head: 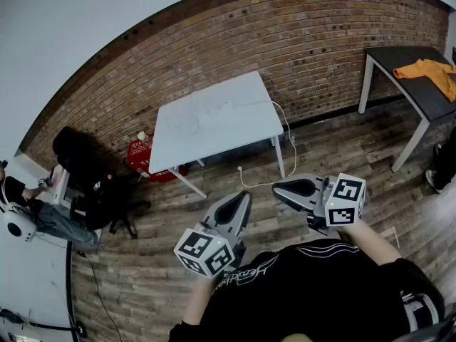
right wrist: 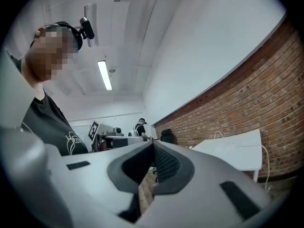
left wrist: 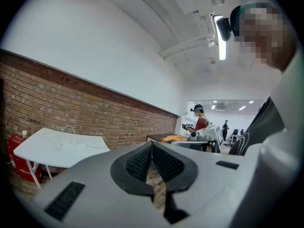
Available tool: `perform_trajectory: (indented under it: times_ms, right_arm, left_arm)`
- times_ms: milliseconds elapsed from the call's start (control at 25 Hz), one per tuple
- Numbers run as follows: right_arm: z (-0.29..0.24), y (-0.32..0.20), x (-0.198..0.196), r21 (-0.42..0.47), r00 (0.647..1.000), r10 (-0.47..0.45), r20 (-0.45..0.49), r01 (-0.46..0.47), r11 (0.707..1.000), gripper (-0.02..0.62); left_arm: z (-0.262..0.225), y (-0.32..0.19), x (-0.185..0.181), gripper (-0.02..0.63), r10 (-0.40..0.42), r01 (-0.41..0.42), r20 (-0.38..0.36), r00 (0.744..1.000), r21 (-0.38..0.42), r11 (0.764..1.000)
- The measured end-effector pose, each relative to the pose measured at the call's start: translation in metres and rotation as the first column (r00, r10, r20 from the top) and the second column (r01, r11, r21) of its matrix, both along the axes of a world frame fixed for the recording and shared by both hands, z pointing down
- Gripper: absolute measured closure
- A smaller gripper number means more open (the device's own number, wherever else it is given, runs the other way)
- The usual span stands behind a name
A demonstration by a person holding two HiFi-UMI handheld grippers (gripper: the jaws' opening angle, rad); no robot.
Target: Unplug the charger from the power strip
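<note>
Well apart from the work, both tools sit near the person's black shirt (head: 313, 291), low in the head view. Two grippers show: the left gripper (head: 241, 198) and the right gripper (head: 281, 188), each with one marker cube, left cube (head: 205, 250) and right cube (head: 346, 199). Both are clenched on nothing; the left gripper view shows its ribbed pads (left wrist: 142, 163) meeting at the tip with only floor behind, and the right gripper view shows the same of its pads (right wrist: 164, 165). Two tables stand by the brick wall (head: 285, 34): one white table (head: 249, 130) far and centre, one dark table (head: 420, 98) far right carrying one orange cloth (head: 429, 73). On the white top, towards its far right side, lies a pale power strip (head: 226, 108); the charger cannot be told from it at this size. One white cable (head: 288, 130) drops off the table's right edge and loops across the wooden floor (head: 342, 148) to a loose end (head: 241, 168) under the table. One red case (head: 140, 157) stands below the table's left corner, and one seated person (head: 35, 205) is at far left.
</note>
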State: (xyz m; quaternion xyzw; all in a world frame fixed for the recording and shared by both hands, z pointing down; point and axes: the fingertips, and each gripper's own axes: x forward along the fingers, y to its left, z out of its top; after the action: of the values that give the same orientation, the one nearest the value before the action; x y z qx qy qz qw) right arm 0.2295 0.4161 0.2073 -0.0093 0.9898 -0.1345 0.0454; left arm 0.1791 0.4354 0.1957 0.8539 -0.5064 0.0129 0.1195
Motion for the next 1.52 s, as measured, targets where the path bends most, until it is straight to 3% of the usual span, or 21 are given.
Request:
perform_trajectory:
  times_ms: [520, 960, 1080, 1200, 1520]
  right_arm:
    - [0.024, 0.009, -0.016, -0.093, 0.998, -0.062, 0.009, 0.063, 0.994, 0.598]
    - [0.017, -0.007, -0.039, -0.089, 0.996, -0.091, 0.02, 0.093, 0.992, 0.597]
    - [0.016, -0.019, -0.05, -0.089, 0.995, -0.102, 0.022, 0.103, 0.991, 0.597]
    - [0.018, -0.037, -0.06, -0.166, 0.992, -0.111, 0.06, 0.119, 0.979, 0.597]
    - [0.037, -0.119, -0.098, -0.255, 0.997, -0.04, 0.061, 0.055, 0.965, 0.597]
  left_arm:
    - [0.015, 0.01, -0.012, 0.598, -0.048, 0.049, 0.012, 0.999, -0.02, 0.999]
    - [0.017, -0.002, -0.038, 0.598, -0.068, 0.068, -0.023, 0.997, 0.004, 0.998]
    - [0.017, -0.016, -0.052, 0.598, -0.076, 0.076, -0.038, 0.996, 0.007, 0.997]
    - [0.022, -0.032, -0.063, 0.598, -0.078, 0.078, -0.037, 0.996, 0.004, 0.997]
    - [0.036, -0.105, -0.109, 0.598, -0.071, 0.071, -0.047, 0.996, -0.017, 0.997]
